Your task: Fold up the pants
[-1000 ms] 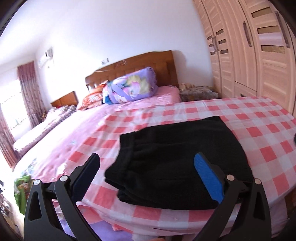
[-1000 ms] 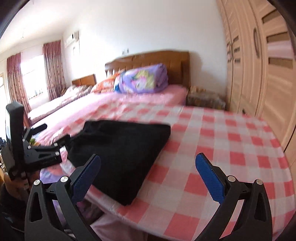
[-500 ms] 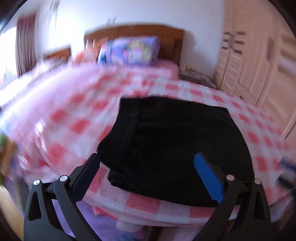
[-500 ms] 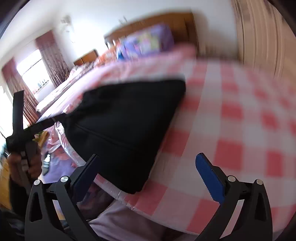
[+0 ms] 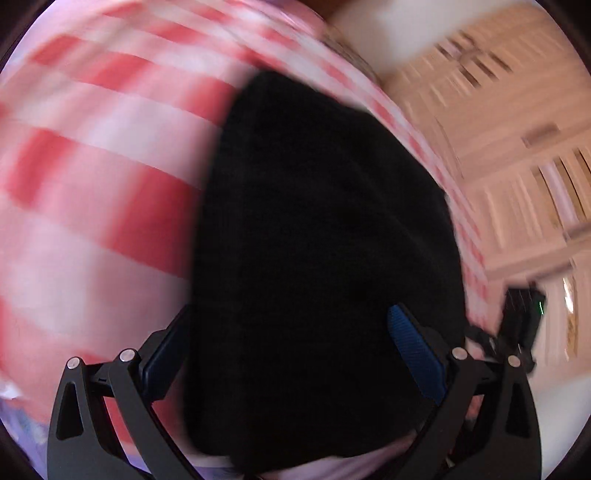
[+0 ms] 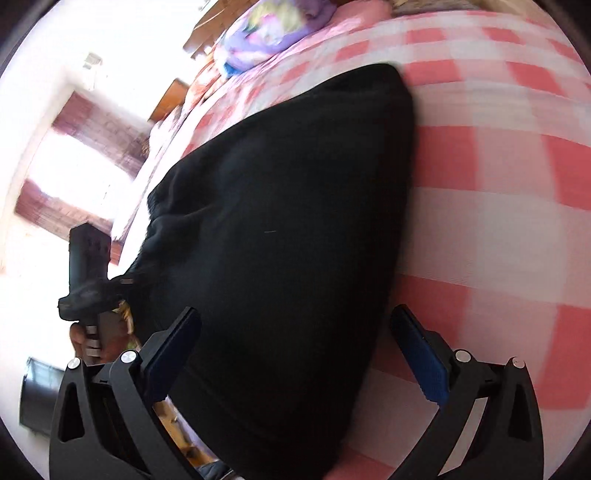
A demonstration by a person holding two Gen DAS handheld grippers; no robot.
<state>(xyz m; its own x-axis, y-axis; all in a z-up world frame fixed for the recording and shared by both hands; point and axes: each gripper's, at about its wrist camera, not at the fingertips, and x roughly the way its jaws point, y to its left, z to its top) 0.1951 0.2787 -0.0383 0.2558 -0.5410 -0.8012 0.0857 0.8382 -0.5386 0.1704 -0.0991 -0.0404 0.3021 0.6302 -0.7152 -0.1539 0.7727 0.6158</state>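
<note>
The folded black pants (image 6: 288, 229) lie near the edge of the bed, on the red-and-white checked bedspread (image 6: 498, 206). The left gripper (image 5: 291, 343) hangs low over them with its blue-padded fingers spread wide apart, the dark cloth filling the gap between them, though the blur keeps me from telling whether either finger touches it. The right gripper (image 6: 295, 339) is tilted, its fingers likewise spread, one over the pants and the other over the bedspread just beside their folded edge. Neither grips anything. In the right wrist view the other handheld tool shows at the pants' far corner. A purple patterned bundle (image 6: 273, 33) sits by the wooden headboard, a cream wardrobe (image 5: 517, 140) stands alongside
</note>
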